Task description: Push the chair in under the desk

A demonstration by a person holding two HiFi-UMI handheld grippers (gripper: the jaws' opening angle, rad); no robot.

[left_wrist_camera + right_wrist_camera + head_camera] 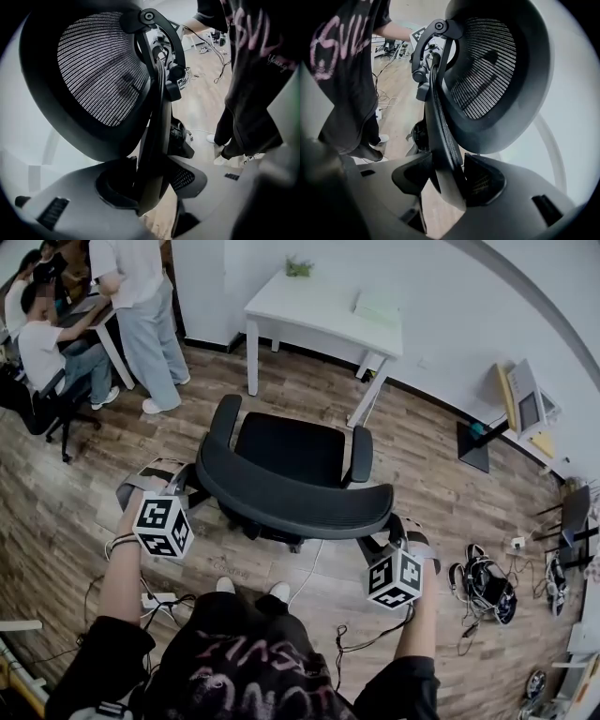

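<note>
A black office chair (281,451) stands on the wood floor, its seat facing a white desk (319,310) by the far wall, about a chair's length away. I stand behind its curved backrest (291,501). My left gripper (185,484) clamps the backrest's left end and my right gripper (392,527) its right end. In the left gripper view the thin backrest edge (157,136) runs between the jaws of the left gripper (152,180), pads against it. The right gripper (450,178) holds the backrest edge (440,131) the same way. A mesh panel (98,79) of the chair fills both gripper views.
Two people (141,306) are at another desk at the upper left, with a second chair (52,409). Cables and a power strip (159,599) lie by my feet. A bag with cords (483,582) and a screen (525,399) sit at the right.
</note>
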